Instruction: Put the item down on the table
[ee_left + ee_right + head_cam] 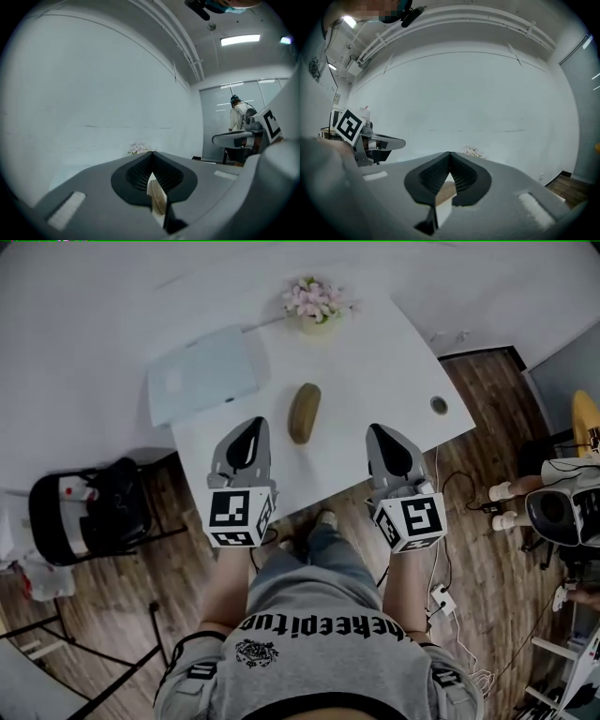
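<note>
**Brown item lies on the table, both tongs shut and empty**

The oblong brown item (304, 412) lies flat on the white table (394, 362), about mid-table, with its long axis pointing away from the person. Bare tabletop surrounds it on every side and nothing touches it. The near edge of the table runs just behind it, under the two grippers. The right edge, with a small round hole (439, 405) near it, is well apart.

The left gripper (255, 424) hovers just left of the item and the right gripper (376, 429) farther off to its right. Both tips point forward over the near edge, and neither touches the item. In the left gripper view the jaws of the left gripper (151, 153) meet at the tip with nothing clamped. The item (158, 199) shows only through the gap lower down, on the table beyond. In the right gripper view the right gripper (449, 153) is likewise closed tip to tip and empty, with a strip of brown and white table visible behind the gap.

Beyond the item, a pot of pink flowers (317, 304) stands near the far edge. A pale blue tray (202, 374) lies at the table's left corner. A white wall runs behind the table. The floor is dark wood, with a black chair (89, 512) at the left and cables (450, 615) at the right.
</note>
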The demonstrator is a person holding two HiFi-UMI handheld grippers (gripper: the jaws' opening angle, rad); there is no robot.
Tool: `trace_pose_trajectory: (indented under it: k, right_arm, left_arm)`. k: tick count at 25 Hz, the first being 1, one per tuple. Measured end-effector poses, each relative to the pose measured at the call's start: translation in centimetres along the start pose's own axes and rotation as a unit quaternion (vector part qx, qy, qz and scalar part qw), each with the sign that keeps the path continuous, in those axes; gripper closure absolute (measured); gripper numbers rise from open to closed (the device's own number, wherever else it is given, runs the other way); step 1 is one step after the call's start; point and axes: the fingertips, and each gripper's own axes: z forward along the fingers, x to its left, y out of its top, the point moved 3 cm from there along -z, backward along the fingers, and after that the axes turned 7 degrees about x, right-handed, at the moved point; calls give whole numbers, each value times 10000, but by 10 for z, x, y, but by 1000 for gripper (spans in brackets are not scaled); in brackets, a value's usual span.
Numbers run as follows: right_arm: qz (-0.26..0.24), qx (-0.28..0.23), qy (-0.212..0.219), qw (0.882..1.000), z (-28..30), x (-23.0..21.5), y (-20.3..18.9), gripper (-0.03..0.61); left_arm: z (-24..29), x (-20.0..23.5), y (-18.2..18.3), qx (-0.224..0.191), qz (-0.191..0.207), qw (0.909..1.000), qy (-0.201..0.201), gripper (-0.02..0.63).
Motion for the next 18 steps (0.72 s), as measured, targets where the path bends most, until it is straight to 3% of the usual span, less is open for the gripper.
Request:
trace_pose_trajectory:
  k: [18]
  right_arm:
    - [-50,-216,-369,9991,-37,25,10,578]
  left_arm:
    - [-46,0,28,-660,102,9976,-166,595]
